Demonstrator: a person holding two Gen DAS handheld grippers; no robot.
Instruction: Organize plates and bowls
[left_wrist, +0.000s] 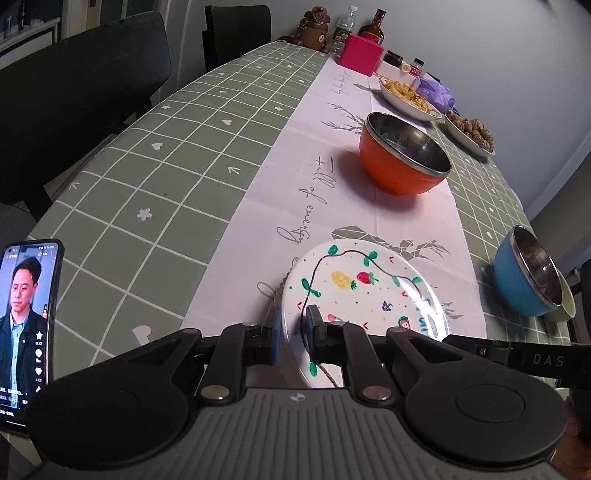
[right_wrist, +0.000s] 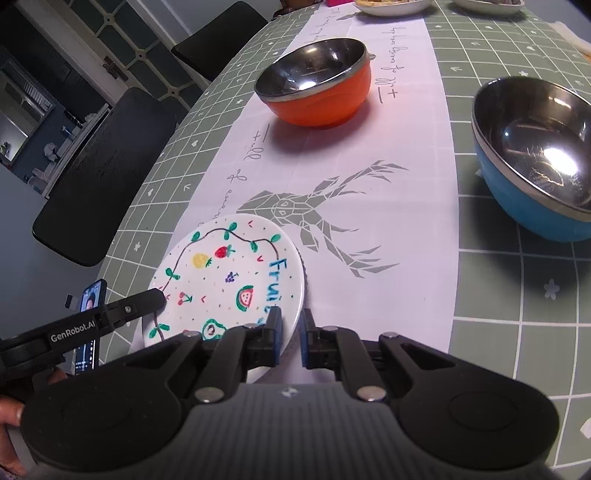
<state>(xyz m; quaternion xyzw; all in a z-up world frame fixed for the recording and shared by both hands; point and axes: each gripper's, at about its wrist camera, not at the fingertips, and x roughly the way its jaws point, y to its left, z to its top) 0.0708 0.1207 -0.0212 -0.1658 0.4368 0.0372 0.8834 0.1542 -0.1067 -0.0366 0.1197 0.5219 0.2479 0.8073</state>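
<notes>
On opposite rims, the fruit plate (left_wrist: 365, 291) is clamped by the left gripper (left_wrist: 291, 332) and right gripper (right_wrist: 291, 332); uneven lifting could tilt it free.

Non-task items on the bench

A phone (left_wrist: 27, 332) stands upright at the near left edge, screen lit. At the far end: pink box (left_wrist: 360, 53), two bottles (left_wrist: 373, 26), brown figurine (left_wrist: 314, 27). Dark chairs (left_wrist: 85, 92) stand alongside.

Blue hand-lettering "Fruit" on the painted plate (right_wrist: 236, 273); "GenRobot.AI" printed on the left claw (right_wrist: 164, 295) arm; "DAS" on the right claw's arm (left_wrist: 546, 360); script "full of energy" along the white runner (left_wrist: 314, 192).
</notes>
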